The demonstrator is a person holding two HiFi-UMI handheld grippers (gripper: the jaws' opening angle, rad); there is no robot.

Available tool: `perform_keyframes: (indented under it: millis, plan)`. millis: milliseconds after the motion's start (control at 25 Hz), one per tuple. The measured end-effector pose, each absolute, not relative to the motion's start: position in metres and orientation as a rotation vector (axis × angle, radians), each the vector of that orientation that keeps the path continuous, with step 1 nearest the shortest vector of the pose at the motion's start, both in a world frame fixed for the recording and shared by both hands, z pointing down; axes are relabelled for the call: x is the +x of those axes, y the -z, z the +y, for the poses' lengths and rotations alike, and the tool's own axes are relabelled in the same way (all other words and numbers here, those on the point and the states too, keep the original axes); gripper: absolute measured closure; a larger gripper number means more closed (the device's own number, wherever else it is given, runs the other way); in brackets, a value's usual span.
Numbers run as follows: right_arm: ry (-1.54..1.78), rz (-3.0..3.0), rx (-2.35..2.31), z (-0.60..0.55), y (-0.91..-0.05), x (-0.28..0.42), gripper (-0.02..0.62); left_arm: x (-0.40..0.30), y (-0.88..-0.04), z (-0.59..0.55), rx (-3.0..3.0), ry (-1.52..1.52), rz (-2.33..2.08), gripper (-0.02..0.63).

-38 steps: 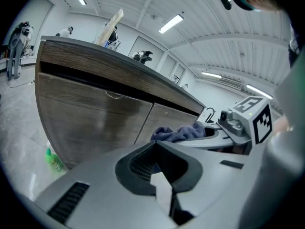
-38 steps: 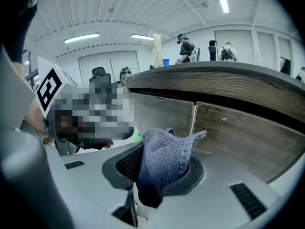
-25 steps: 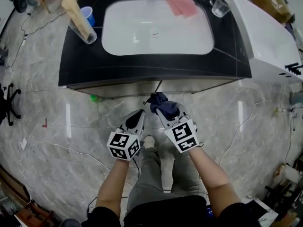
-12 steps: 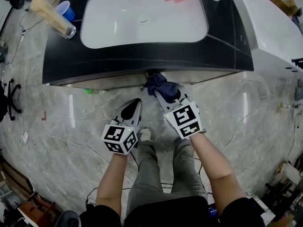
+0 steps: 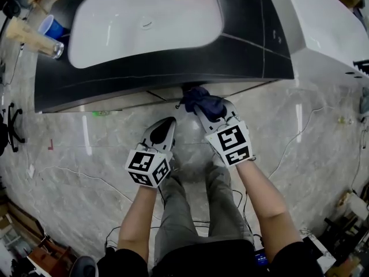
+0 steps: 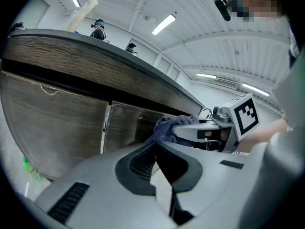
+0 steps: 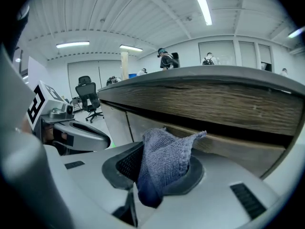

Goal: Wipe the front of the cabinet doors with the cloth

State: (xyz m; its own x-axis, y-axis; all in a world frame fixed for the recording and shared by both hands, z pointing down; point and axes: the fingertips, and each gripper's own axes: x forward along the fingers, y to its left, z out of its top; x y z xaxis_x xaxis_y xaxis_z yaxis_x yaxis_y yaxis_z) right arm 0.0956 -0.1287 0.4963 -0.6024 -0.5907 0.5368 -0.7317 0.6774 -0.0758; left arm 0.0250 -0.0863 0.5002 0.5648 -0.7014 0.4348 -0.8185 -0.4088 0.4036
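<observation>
Marble floor (image 5: 69,154) fills most of the head view. A dark countertop (image 5: 248,33) with a white sink basin (image 5: 144,22) runs across the top.

Wood-grain cabinet doors (image 6: 52,128) sit under the counter overhang. Their fronts run left-right, with a vertical seam (image 6: 106,128) between two panels.

Right gripper (image 5: 210,113) is clamped on the blue-grey cloth (image 7: 164,161). The cloth is bunched between the jaws, with one free corner sticking up and forward. It sits right at the counter lip, and the door front is straight ahead of it.

Left gripper (image 5: 163,133) has its jaws together with nothing between them. It's parked lower and further back from the doors, so the right one is clearly nearer and is the working tool. My read is that the stroke needs a push forward onto the panel and then a sweep sideways along it.

Hard to tell:
- **Contact:** no view settles whether the cloth is touching the door or just short of it.
- **Head view:** the overhang hides nearly all of the door fronts.
- **Gripper views:** the gripper bodies cut off the lower part of the doors.
- **Handles:** none can be made out.
</observation>
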Motion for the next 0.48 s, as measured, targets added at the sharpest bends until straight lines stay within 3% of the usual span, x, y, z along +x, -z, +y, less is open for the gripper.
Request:
perform_keyframes:
  millis: [480]
  plan:
    - [-0.433,-2.353,1.168,-0.141,-0.505,0.204,0.486,0.124,-0.511,-0.096,2.258,-0.264,-1.108,0.601]
